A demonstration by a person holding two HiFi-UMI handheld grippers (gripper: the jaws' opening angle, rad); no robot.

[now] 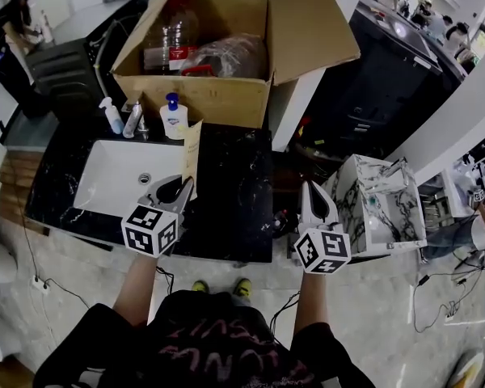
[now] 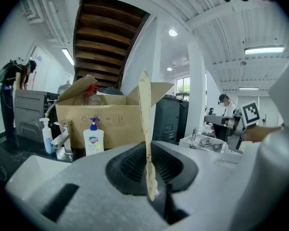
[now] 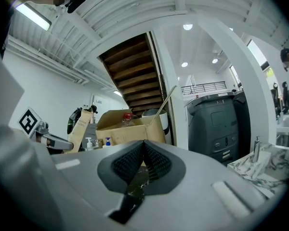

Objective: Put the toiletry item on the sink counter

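1. Tan flat packet (image 1: 191, 153) is the toiletry item as far as I can tell. It's up in the air, standing on end, with its lower end pinched in the left tool (image 1: 178, 187). It sits roughly over the line where the white sink (image 1: 105, 176) meets the black marble tabletop (image 1: 234, 192).
2. So I'd call this the carry step: picked up, not set down yet.
3. Next move, imo, is to bring it down onto the bare black patch just right of the sink, then let the jaws go. It's thin enough that it probably won't stand, so tipping it flat first seems safer. Otherwise it might slide into the sink.
4. Right tool (image 1: 314, 203) is closed with nothing in it, parked off the tabletop's right edge.
5. Head view gives the layout: soap bottle (image 1: 175, 118), tap (image 1: 133, 120) and spray bottle (image 1: 111, 115) behind the sink, with the cardboard box (image 1: 218, 95) further back.
6. Left gripper view shows what that one can't: the packet edge-on, clamped between the ribbed pads.
7. Right gripper view catches the packet's broad face far left, with print too small to read.
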